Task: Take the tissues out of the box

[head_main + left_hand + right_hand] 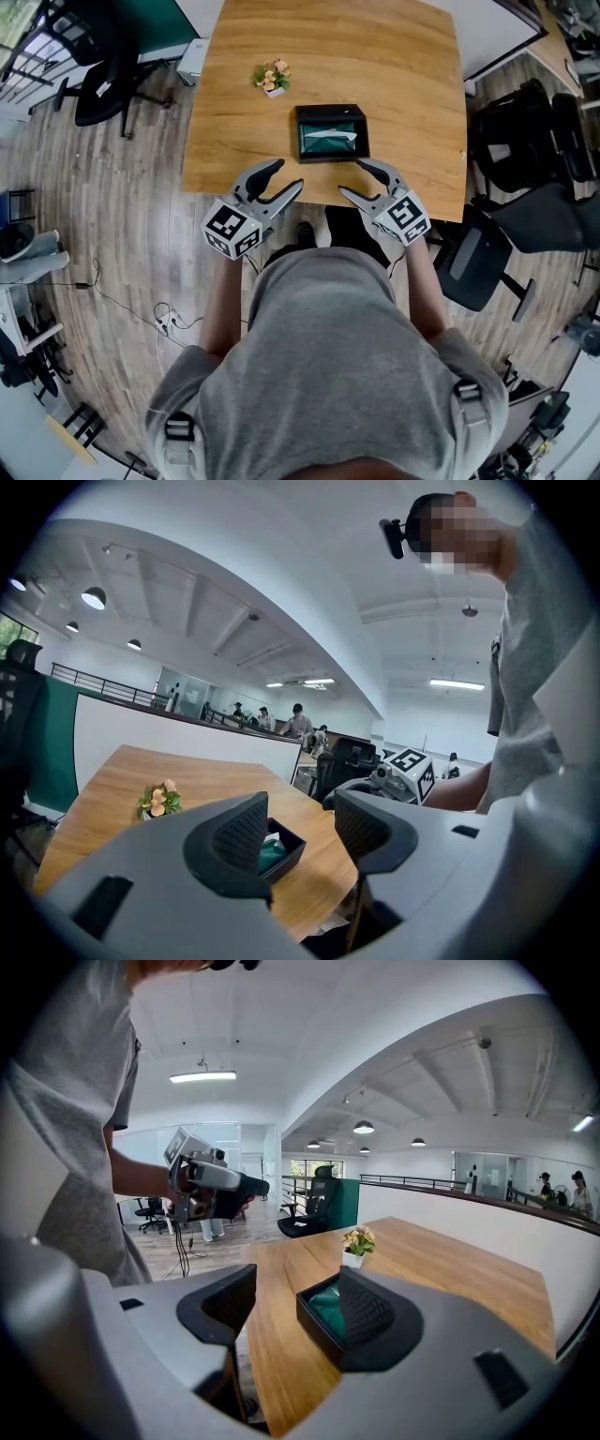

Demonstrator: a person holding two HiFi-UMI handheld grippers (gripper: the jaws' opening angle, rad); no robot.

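Hovering short of the tissue box, both the left gripper and right gripper have spread, empty jaws; reaching in for a tissue likely comes next.

Open wood on the table runs from the near edge to the black box, so there's a straight path in for the left gripper and right gripper. The little flower pot (back-left of the box) sits well apart.

Bright overhead lighting, sharp, fisheye-warped dark edges
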